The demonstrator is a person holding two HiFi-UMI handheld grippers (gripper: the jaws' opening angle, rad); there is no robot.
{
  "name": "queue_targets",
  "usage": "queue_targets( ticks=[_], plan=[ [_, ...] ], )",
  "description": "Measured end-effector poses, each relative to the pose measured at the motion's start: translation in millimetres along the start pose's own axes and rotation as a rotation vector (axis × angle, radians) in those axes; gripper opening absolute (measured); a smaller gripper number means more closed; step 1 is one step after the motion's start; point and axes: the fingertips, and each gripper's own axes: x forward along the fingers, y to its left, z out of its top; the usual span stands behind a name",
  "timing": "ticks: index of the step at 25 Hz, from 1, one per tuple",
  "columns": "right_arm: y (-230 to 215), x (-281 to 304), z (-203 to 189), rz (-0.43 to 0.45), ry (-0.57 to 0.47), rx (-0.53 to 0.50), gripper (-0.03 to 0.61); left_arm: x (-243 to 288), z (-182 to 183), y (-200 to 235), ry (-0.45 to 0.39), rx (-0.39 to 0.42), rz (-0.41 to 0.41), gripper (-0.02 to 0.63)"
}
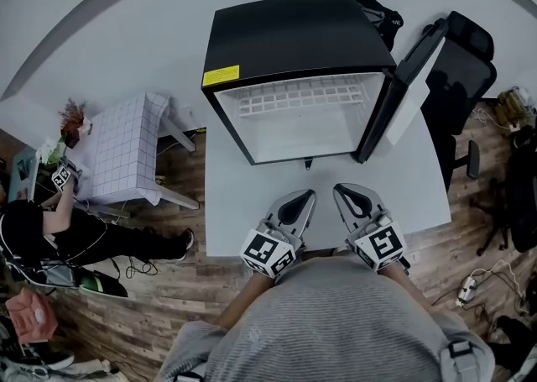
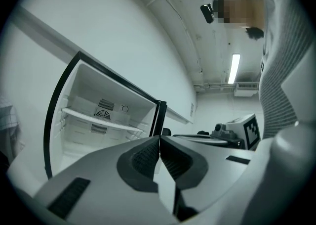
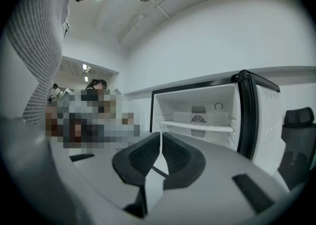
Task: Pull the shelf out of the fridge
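Note:
A black mini fridge (image 1: 294, 36) stands on the white table (image 1: 243, 204), its door (image 1: 411, 86) swung open to the right. Inside, a white wire shelf (image 1: 302, 96) sits high in the white compartment; it also shows as the shelf (image 2: 103, 120) and the shelf (image 3: 197, 127) in the gripper views. My left gripper (image 1: 308, 196) and right gripper (image 1: 340, 191) hover side by side over the table's front part, well short of the fridge opening. Both point level toward the fridge. The left gripper (image 2: 160, 140) has its jaws closed together with nothing between them, and so does the right gripper (image 3: 161, 136).
A black office chair (image 1: 457, 70) stands behind the open door at the right. Left of the table is a small stand under a checked cloth (image 1: 126, 149), and a person (image 1: 50, 229) sits on the wooden floor. Cables lie at the lower right (image 1: 478, 284).

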Motion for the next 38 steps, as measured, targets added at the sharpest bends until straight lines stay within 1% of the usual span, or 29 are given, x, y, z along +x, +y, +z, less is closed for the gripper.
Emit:
queue_targets(
  ticks=[3, 5, 7, 8, 10, 13, 16, 19, 21, 22, 24, 27, 29, 30, 32, 36, 38],
  plan=[
    [-8, 8, -3, 0.029, 0.043, -0.068, 0.014, 6, 5, 11, 0.022, 0.127, 0.031, 0.012],
    [-16, 15, -5, 0.035, 0.072, -0.152, 0.014, 12, 9, 24, 0.051, 0.259, 0.058, 0.014],
    [-26, 24, -7, 0.031, 0.079, -0.226, 0.014, 20, 13, 38, 0.094, 0.405, 0.088, 0.014],
    [-30, 28, -7, 0.032, 0.083, -0.254, 0.014, 23, 15, 45, 0.115, 0.463, 0.102, 0.014],
    [-39, 35, -7, 0.035, 0.086, -0.277, 0.014, 30, 16, 58, 0.152, 0.544, 0.126, 0.014],
    [-51, 46, -6, 0.034, 0.086, -0.268, 0.015, 40, 17, 78, 0.214, 0.653, 0.163, 0.020],
    [-60, 59, -8, 0.038, 0.125, -0.334, 0.015, 53, 17, 92, 0.299, 0.815, 0.186, 0.075],
    [-67, 72, -13, 0.036, 0.159, -0.438, 0.027, 68, 19, 104, 0.357, 0.956, 0.210, 0.097],
    [-69, 83, -14, 0.045, 0.181, -0.501, 0.097, 78, 21, 112, 0.388, 1.040, 0.223, 0.120],
    [-70, 88, -15, 0.049, 0.192, -0.531, 0.109, 82, 22, 116, 0.406, 1.087, 0.230, 0.131],
    [-71, 99, -20, 0.054, 0.215, -0.606, 0.114, 90, 23, 126, 0.448, 1.184, 0.257, 0.141],
    [-73, 115, -33, 0.058, 0.271, -0.770, 0.115, 100, 25, 143, 0.519, 1.341, 0.322, 0.153],
    [-76, 126, -42, 0.053, 0.310, -0.876, 0.115, 107, 27, 152, 0.547, 1.436, 0.356, 0.155],
    [-78, 131, -45, 0.050, 0.326, -0.915, 0.115, 110, 28, 155, 0.558, 1.469, 0.366, 0.155],
    [-83, 140, -49, 0.041, 0.352, -0.963, 0.115, 115, 29, 164, 0.581, 1.509, 0.380, 0.155],
    [-98, 160, -54, 0.009, 0.395, -1.023, 0.115, 125, 26, 183, 0.620, 1.557, 0.396, 0.155],
    [-105, 169, -56, -0.014, 0.407, -1.058, 0.115, 127, 25, 192, 0.661, 1.582, 0.402, 0.155]
  ],
)
